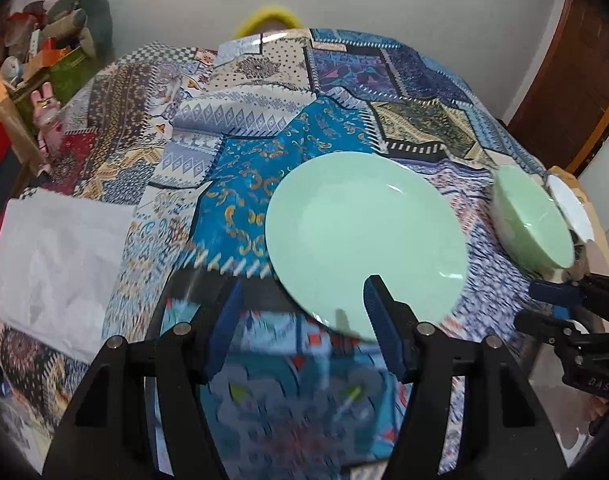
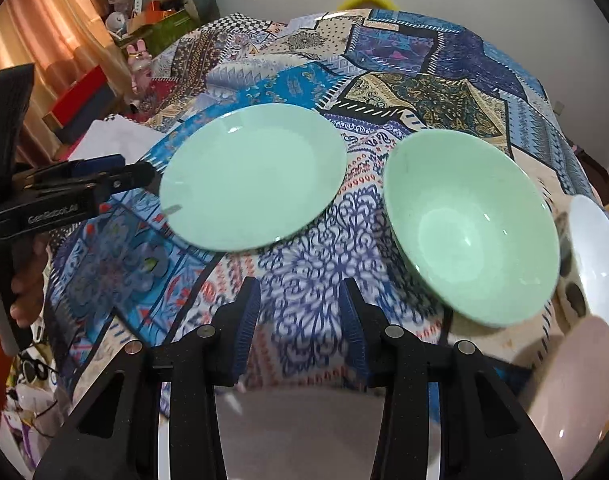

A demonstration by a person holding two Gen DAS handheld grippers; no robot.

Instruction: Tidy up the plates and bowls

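L claw (image 1: 304, 320) open by green plate (image 1: 364, 232) – R claw (image 2: 300, 320) open.

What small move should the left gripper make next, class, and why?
Probably ease the left gripper forward so its open jaws straddle the near rim of the green plate. The plate lies flat on the patterned cloth, unheld, and only one finger overlaps its edge so far.

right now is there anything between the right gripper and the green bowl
Nothing visible. The right gripper is open and empty, and only bare patterned tablecloth lies between its fingers and the green bowl, which sits ahead and to its right. The green plate is off to the left, apart from the bowl.
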